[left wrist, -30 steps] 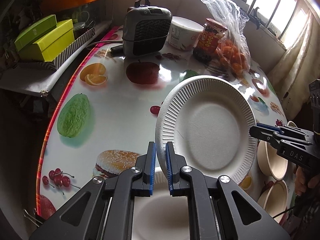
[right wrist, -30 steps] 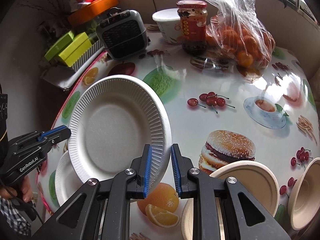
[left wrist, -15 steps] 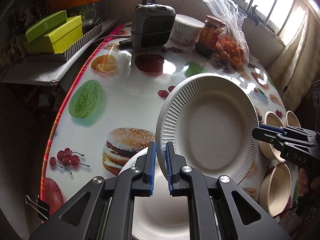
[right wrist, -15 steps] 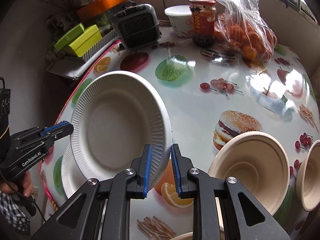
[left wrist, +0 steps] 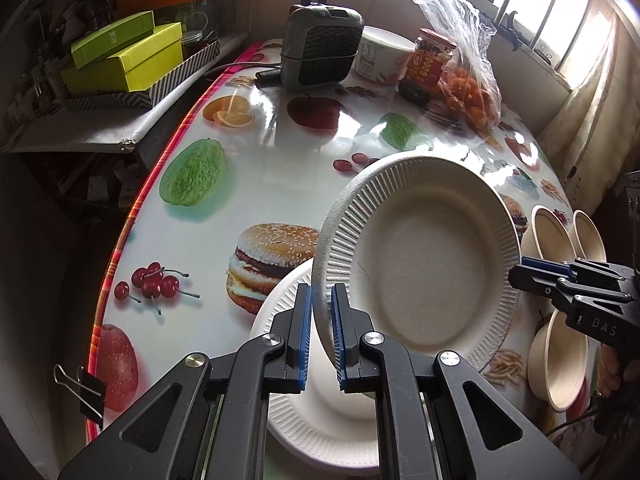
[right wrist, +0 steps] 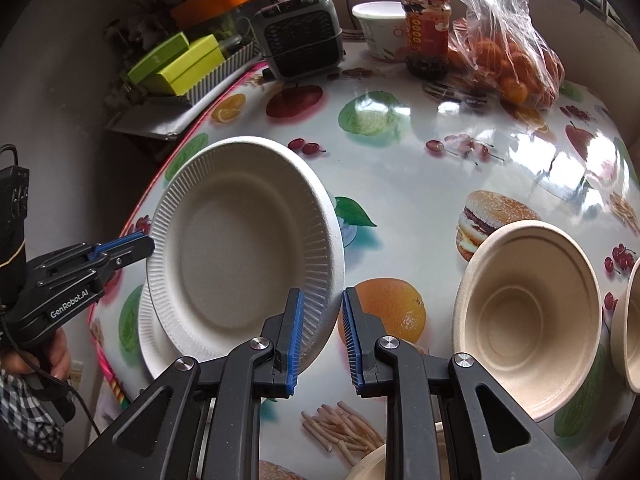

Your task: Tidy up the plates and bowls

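Observation:
A white ribbed paper plate (left wrist: 424, 264) is held up between both grippers, tilted, just above a second white plate (left wrist: 316, 412) lying on the table. My left gripper (left wrist: 320, 332) is shut on the plate's left rim. My right gripper (right wrist: 320, 336) has its jaws spread around the opposite rim (right wrist: 320, 308); it looks open. In the right wrist view the held plate (right wrist: 240, 248) overlaps the lower plate (right wrist: 156, 344) at the table's left edge. Several beige bowls (right wrist: 528, 320) stand to the right.
The round table (left wrist: 280, 152) has a fruit-print cloth. At the back stand a grey heater (left wrist: 320, 56), a white tub (left wrist: 380, 56), a red-lidded jar (left wrist: 426, 66) and a bag of oranges (left wrist: 468, 84). Green boxes (left wrist: 124, 56) sit on a shelf to the left.
Both grippers carried the plate back toward the near edge, over the lower plate. My right gripper's jaws have spread apart from the rim.

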Demonstrator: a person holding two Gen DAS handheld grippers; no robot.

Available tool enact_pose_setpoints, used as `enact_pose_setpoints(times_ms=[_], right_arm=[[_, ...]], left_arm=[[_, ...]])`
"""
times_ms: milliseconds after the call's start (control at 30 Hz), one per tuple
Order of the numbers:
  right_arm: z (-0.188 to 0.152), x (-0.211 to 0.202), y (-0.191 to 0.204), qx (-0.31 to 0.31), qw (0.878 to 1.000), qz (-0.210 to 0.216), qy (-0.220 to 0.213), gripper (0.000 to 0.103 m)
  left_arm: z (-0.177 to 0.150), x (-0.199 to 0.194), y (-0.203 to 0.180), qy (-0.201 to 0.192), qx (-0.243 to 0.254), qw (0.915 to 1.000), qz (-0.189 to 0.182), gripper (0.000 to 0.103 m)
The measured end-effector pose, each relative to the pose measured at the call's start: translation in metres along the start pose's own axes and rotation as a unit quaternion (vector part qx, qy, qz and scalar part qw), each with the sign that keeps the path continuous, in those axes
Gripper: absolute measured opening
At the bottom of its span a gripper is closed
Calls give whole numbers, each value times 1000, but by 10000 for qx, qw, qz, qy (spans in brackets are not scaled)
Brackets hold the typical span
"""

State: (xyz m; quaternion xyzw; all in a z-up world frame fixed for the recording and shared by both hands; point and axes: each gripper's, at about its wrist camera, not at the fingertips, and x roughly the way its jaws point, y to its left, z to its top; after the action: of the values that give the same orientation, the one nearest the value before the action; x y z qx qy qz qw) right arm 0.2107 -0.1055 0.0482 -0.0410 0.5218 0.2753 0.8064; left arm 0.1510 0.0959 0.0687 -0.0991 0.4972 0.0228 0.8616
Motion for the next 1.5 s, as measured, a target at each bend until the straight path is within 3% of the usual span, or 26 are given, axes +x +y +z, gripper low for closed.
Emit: enact_pose_setpoints(times_ms=[600, 1500], right_arm=[[-14, 14, 31, -239, 9992, 210, 236, 19], [-28, 32, 42, -332, 9980, 164, 517, 19]], left_arm=[[-26, -3, 25, 137, -139, 9996, 198, 10], [-42, 7, 34, 395, -195, 9988, 202, 10]])
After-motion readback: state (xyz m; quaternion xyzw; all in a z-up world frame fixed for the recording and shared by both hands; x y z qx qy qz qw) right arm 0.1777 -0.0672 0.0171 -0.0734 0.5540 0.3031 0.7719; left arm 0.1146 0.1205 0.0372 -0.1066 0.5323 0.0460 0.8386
